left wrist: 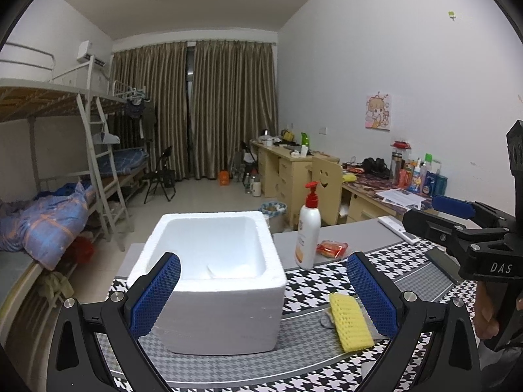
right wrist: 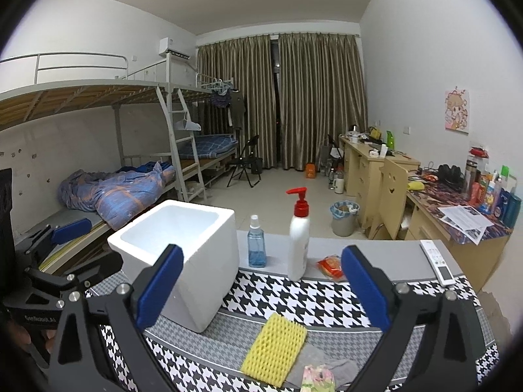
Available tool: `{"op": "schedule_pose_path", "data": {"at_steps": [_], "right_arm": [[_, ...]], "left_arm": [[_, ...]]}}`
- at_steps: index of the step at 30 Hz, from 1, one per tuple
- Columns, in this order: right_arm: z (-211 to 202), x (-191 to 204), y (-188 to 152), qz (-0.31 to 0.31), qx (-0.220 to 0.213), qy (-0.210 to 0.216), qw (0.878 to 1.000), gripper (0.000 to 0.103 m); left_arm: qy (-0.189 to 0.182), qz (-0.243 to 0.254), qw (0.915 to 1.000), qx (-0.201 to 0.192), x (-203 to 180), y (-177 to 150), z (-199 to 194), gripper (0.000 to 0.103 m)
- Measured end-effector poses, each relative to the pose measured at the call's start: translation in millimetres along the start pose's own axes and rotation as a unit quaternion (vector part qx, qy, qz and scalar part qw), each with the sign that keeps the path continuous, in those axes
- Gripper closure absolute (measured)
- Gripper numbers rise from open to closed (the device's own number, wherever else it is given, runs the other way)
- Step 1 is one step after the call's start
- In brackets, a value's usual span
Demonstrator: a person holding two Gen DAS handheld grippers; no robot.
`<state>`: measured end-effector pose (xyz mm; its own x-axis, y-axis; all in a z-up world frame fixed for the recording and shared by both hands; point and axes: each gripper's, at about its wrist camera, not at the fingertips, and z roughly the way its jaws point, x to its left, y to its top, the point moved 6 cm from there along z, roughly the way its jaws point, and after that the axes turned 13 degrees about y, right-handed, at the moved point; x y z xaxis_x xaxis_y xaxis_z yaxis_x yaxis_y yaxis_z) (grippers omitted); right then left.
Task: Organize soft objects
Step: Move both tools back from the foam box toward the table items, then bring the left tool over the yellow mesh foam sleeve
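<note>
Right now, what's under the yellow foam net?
The foam net lies on a grey cloth, over the houndstooth table cover. A floral packet sits beside it. Whatever is beneath the net itself is covered.

We see a yellow sponge (right wrist: 274,349) with a netted, dimpled surface lying flat on the houndstooth cloth, just right of a white foam box (right wrist: 183,261) that stands upright, open-topped. Under the sponge's near end lies a crumpled grey cloth (right wrist: 330,369), and touching that, at the front edge, a small floral-patterned soft item (right wrist: 318,379).
</note>
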<state>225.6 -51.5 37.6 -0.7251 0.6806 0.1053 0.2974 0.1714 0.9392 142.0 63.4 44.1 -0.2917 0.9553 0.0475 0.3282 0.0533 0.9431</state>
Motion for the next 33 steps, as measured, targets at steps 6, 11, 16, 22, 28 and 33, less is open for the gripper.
{"op": "schedule_pose_path", "data": {"at_steps": [6,11,16,22,28,33], "right_arm": [[-7,-8,-6,0.003,0.001,-0.018,1.0,0.004],[-15,-18,-14,0.016,-0.004,-0.027,1.0,0.004],[-21,-24,-19,0.018,-0.004,-0.042,0.999,0.004],[-25,-34,-28,0.029,-0.002,-0.055,0.998,0.004],[-28,-43,-39,0.033,0.003,-0.07,0.997,0.004],[-32,-45,-49,0.03,0.01,-0.079,0.996,0.004]], "left_arm": [[-0.018,0.0,0.9998,0.004,-9,-2,2,0.001],[-0.029,0.004,0.9995,0.009,-20,-8,5,0.001],[-0.04,0.009,0.9991,0.011,-31,-12,7,0.001],[-0.039,0.015,0.9991,0.009,-38,-15,9,0.001],[-0.047,0.019,0.9986,0.012,-50,-23,11,0.001],[-0.059,0.026,0.9977,0.023,-61,-30,15,0.001]]}}
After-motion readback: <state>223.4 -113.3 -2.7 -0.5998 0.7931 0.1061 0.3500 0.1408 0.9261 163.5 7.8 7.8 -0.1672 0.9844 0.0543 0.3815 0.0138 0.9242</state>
